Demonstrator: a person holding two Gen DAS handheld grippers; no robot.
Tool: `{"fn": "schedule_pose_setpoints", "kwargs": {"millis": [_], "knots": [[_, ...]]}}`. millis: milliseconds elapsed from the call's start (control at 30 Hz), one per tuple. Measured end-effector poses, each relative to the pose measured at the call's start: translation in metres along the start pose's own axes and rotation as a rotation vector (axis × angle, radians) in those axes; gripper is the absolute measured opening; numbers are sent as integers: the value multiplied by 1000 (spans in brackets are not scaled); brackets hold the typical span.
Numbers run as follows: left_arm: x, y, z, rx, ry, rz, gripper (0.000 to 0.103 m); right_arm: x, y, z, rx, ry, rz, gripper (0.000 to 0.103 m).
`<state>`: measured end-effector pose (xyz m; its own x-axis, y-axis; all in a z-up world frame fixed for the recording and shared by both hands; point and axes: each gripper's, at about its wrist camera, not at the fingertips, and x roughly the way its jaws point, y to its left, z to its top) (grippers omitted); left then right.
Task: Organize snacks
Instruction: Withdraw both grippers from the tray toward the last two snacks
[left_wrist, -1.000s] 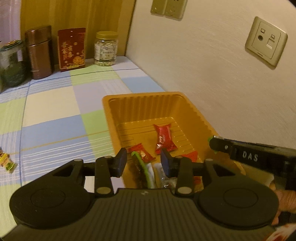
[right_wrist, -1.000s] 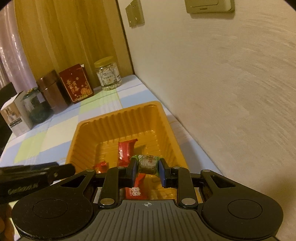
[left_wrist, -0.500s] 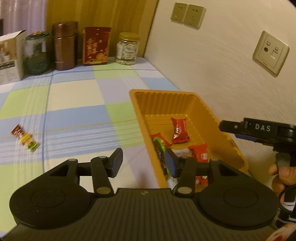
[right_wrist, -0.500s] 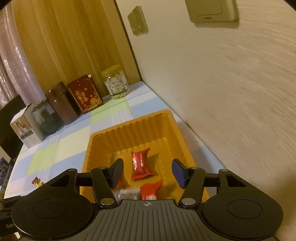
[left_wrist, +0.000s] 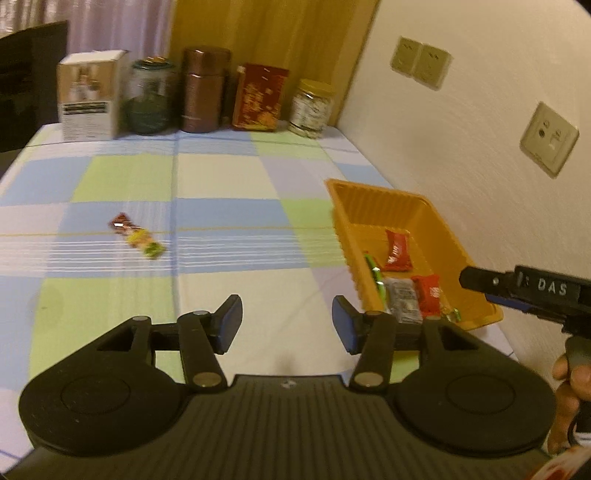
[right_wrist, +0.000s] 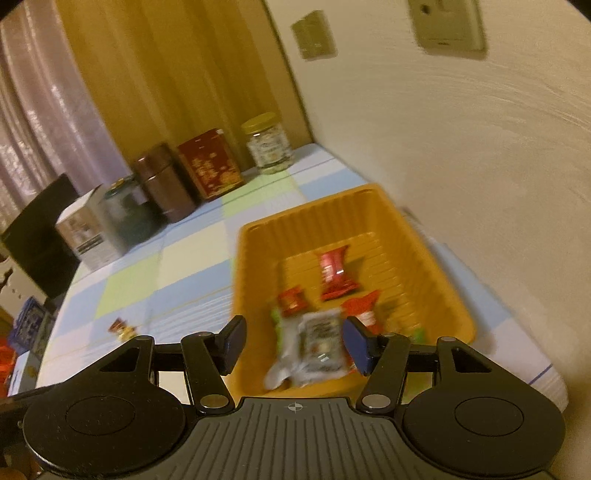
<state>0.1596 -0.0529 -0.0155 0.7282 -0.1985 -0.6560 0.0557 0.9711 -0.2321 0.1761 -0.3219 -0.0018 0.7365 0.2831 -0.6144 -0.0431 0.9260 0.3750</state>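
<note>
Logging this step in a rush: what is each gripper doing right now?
Left gripper: jaws opening, nothing between them.
Right gripper: open, holding nothing.

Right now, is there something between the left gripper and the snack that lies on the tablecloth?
Nothing visible: only bare tablecloth lies between the empty, opening left gripper and the loose snack.

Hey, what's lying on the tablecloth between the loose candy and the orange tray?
Nothing: in the left wrist view, only bare checked tablecloth separates the red-and-yellow wrapped candy from the orange plastic tray.
</note>
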Motion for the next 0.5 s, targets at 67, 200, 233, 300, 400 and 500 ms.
{"fn": "schedule_pose_setpoints", "kwargs": {"millis": [67,200,233,300,400,500], "knots": [[-10,10,-2,-14,-11,20,50,-3,12,-5,-10,3,14,58],[-27,33,-3,-51,-29,63,51,-5,34,-13,-36,15,44,58],[-30,39,-3,-60,-34,71,51,-5,38,-14,-40,17,50,58],[-38,50,-4,-76,-43,86,53,-5,47,-17,-53,21,61,58],[-48,66,-5,-90,-51,110,57,-5,63,-21,-79,24,76,58],[-53,79,-5,-102,-43,121,59,-3,77,-25,-102,30,88,58]]}}
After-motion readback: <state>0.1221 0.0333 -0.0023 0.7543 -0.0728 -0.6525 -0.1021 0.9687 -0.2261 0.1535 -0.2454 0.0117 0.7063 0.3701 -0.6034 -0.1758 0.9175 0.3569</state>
